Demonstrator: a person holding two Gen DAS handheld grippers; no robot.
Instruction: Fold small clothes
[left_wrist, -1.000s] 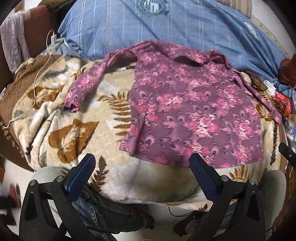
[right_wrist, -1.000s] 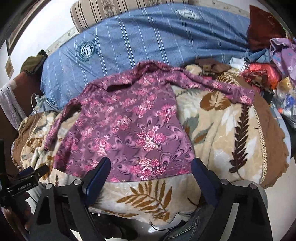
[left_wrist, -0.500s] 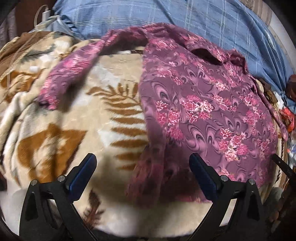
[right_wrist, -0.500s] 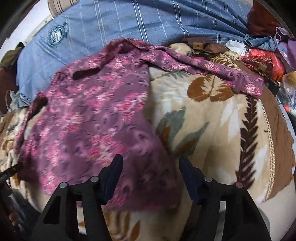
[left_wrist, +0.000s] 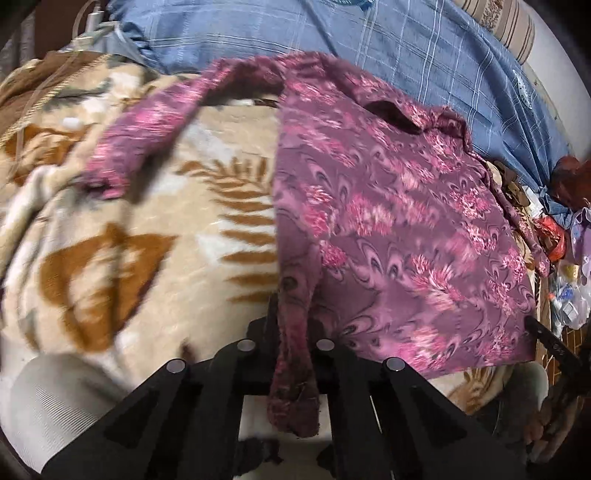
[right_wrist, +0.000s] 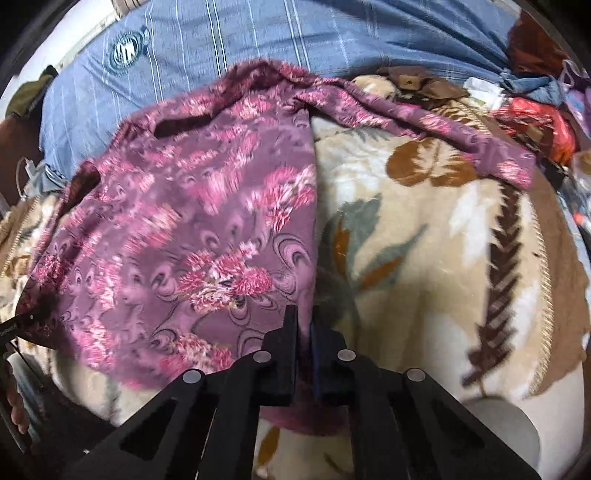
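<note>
Pinching the near hem of the purple long-sleeved top with pink floral print (left_wrist: 388, 221), the left gripper (left_wrist: 293, 325) has its jaws closed on the garment's lower left corner, a bunched strip of cloth hanging out below between the black fingers. A second ago those jaws stood wide apart above the hem with nothing between them. The right gripper (right_wrist: 304, 325) is likewise clamped shut on the top's lower right corner (right_wrist: 221, 240), the fabric edge running straight into the narrow slit between its pads; earlier its fingers were spread open short of the hem, and half a second ago they were narrowing around it.

Outward from the jaws, the top lies flat and face up on a cream plush blanket with brown leaf pattern (left_wrist: 129, 240), neckline at the far end, one sleeve stretched out to each side. Both cameras now sit closer and lower over the cloth than before, so the garment fills more of each view. Beyond the collar lies a blue striped quilt (right_wrist: 258, 44). A heap of mixed clothes and bags (right_wrist: 535, 110) sits at the far right.
</note>
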